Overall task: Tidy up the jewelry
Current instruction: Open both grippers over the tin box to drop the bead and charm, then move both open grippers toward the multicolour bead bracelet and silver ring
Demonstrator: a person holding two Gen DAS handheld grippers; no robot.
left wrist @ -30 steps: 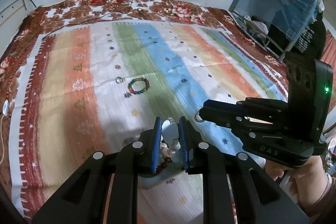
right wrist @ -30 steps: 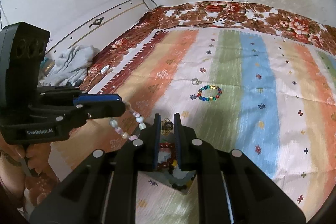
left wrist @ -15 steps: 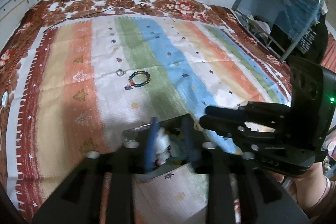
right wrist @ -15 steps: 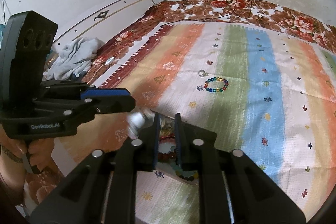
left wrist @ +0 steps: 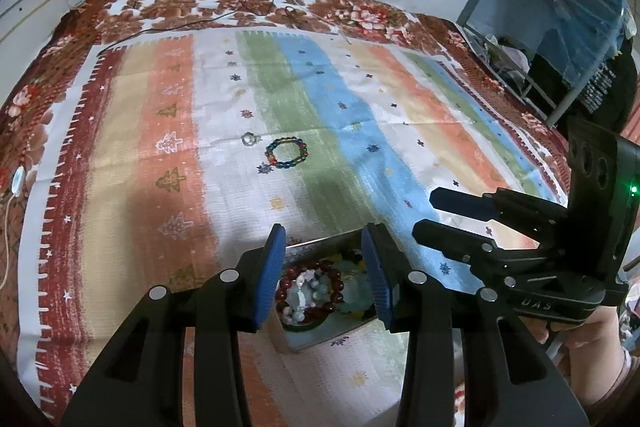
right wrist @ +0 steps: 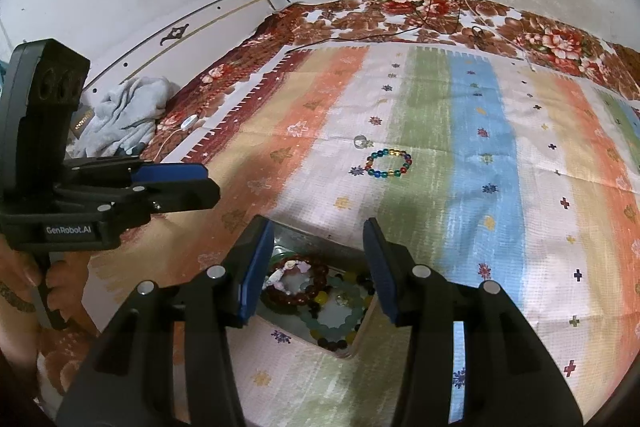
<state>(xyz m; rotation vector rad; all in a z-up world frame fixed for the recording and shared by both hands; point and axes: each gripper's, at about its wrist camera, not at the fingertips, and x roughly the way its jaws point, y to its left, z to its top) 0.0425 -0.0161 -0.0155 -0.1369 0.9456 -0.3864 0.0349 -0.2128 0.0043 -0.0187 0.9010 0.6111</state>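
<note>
Left gripper [left wrist: 325, 269] spread wide with nothing between the blue pads, poised above the jewelry box [left wrist: 316, 246] at the near edge of the striped cloth [left wrist: 224, 187]. Right gripper [right wrist: 318, 267] likewise parted wide and empty, over the same box [right wrist: 312, 237]. Inside the box: a dark red bead bracelet [right wrist: 298, 287] toward the left with pale shell-like beads [right wrist: 294, 267] lying on it, a pale green bracelet [right wrist: 336, 323] just beside it to the right, and mixed darker and yellow beads around them — all heaped together, touching. Farther out on the cloth, well apart from the box: a multicolored bead bracelet [left wrist: 287, 153] lying flat on the white-green stripes, and a small ring [left wrist: 249, 138] just to its left. Floral bedspread [right wrist: 440, 15] under the cloth along the far side; crumpled grey towel [right wrist: 120, 115] off to the far left.
</note>
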